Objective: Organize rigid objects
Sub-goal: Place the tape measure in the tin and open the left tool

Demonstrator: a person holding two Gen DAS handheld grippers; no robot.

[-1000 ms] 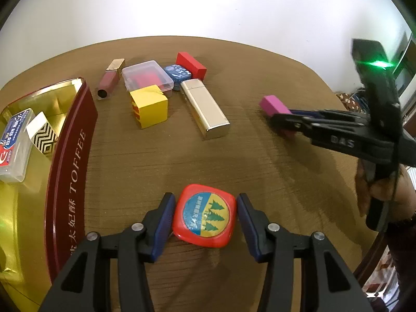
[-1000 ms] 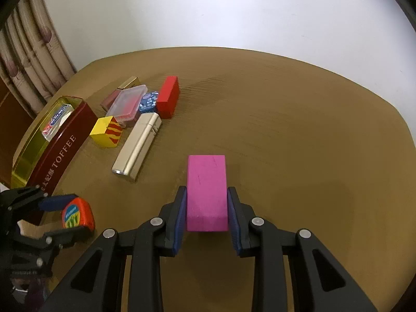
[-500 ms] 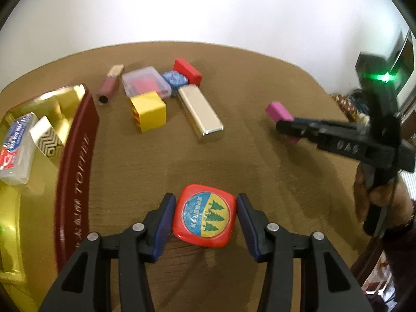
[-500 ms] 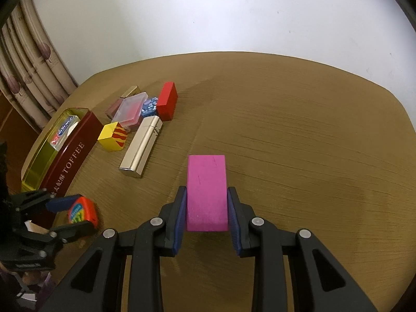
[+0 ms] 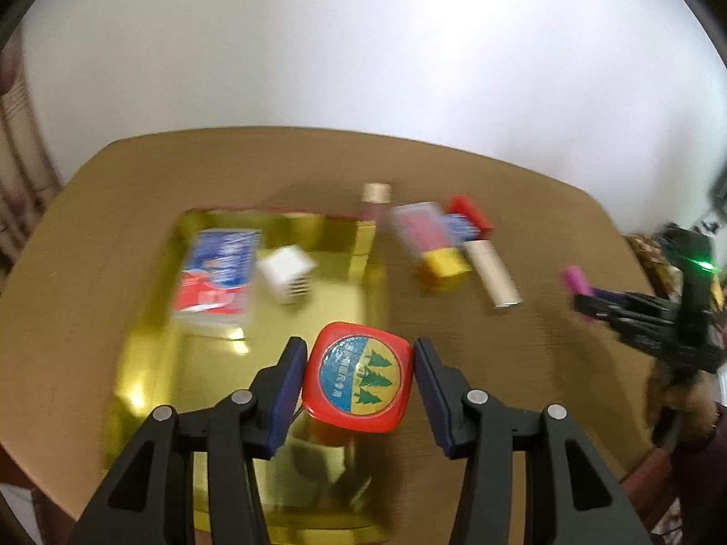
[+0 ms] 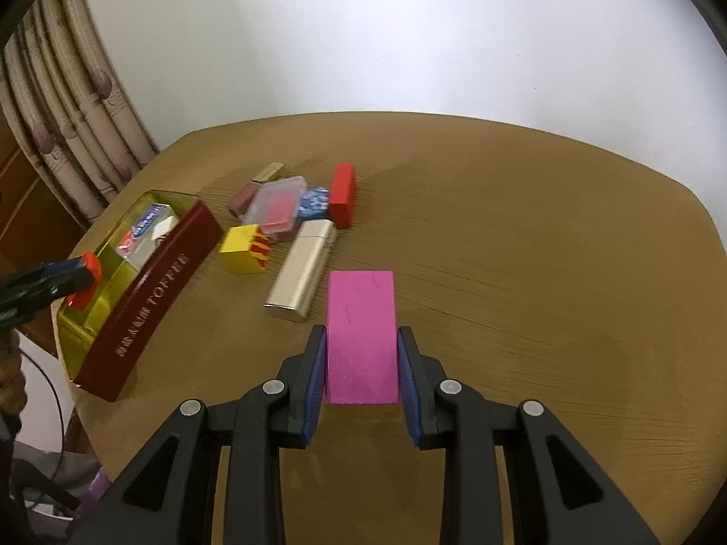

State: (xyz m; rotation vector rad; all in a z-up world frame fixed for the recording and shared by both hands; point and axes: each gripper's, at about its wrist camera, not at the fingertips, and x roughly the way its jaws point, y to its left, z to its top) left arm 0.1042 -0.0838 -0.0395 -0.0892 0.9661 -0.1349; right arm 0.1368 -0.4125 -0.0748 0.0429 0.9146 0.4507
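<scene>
My left gripper (image 5: pixel 356 374) clamps the red tape measure (image 5: pixel 357 377) between its blue pads, hanging above the near right edge of the gold-lined toffee tin (image 5: pixel 150 318). Inside the tin lie a blue-and-red packet (image 5: pixel 218 277) and a small white box (image 5: pixel 287 272). My right gripper (image 6: pixel 362 365) squeezes the pink block (image 6: pixel 361 336) over the brown table (image 6: pixel 522 250). Beyond it sit a gold case (image 6: pixel 303 270), a yellow cube (image 6: pixel 245 249) and a red block (image 6: pixel 341 195).

Red tape measure (image 5: pixel 358 379) with blue-yellow tree label; magenta block (image 6: pixel 361 336); gold-lined dark red tin (image 6: pixel 150 290); yellow cube (image 6: pixel 243 247) with red stripes; champagne-gold case (image 6: pixel 302 270); red block (image 6: pixel 341 195); brown table (image 6: pixel 522 250).
</scene>
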